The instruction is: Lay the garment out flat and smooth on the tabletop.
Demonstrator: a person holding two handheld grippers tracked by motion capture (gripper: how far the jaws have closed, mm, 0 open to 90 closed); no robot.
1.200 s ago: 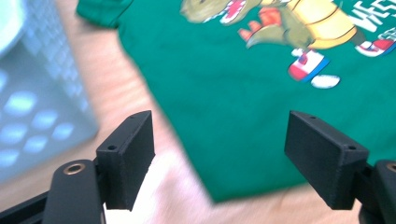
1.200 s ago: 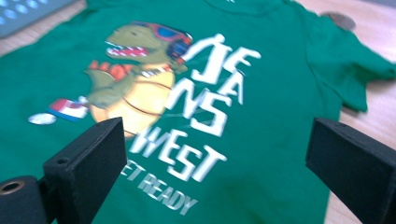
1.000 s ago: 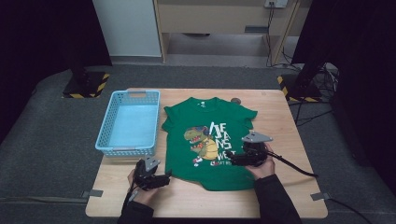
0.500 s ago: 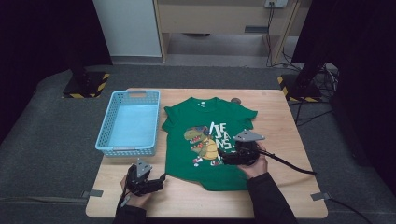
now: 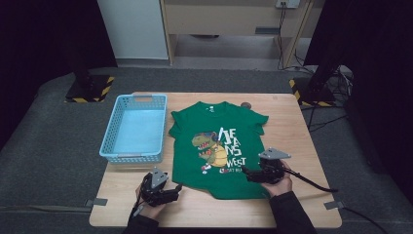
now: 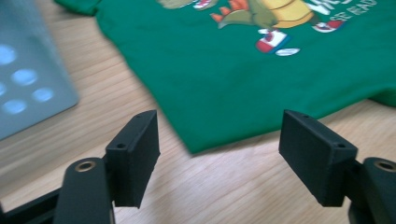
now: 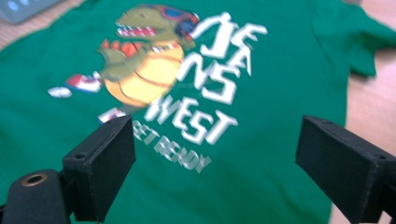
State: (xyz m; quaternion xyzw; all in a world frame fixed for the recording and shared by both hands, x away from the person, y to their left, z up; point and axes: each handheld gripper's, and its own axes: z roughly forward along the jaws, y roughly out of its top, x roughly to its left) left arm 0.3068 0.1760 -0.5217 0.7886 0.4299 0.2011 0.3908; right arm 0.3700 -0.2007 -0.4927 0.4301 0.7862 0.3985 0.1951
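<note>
A green T-shirt (image 5: 219, 146) with a dinosaur print lies flat, front up, on the wooden table (image 5: 302, 141). My left gripper (image 5: 176, 188) rests low at the near left, just short of the shirt's lower left corner. In the left gripper view its jaws (image 6: 222, 140) stand open and have just been closing, with the hem corner (image 6: 201, 140) lying between them, untouched. My right gripper (image 5: 246, 173) hovers open over the lower right of the shirt. In the right gripper view (image 7: 219, 144) the white lettering (image 7: 210, 107) lies beyond the jaws.
A light blue plastic basket (image 5: 130, 157) stands on the table left of the shirt and reaches the left edge of the left gripper view (image 6: 28, 88). A small dark round thing (image 5: 246, 105) lies beyond the shirt's right shoulder. Bare wood runs along the near edge.
My right gripper has come down and nearer over the shirt's lower right. My left gripper has shifted a little right toward the hem corner, its jaws somewhat narrower.
</note>
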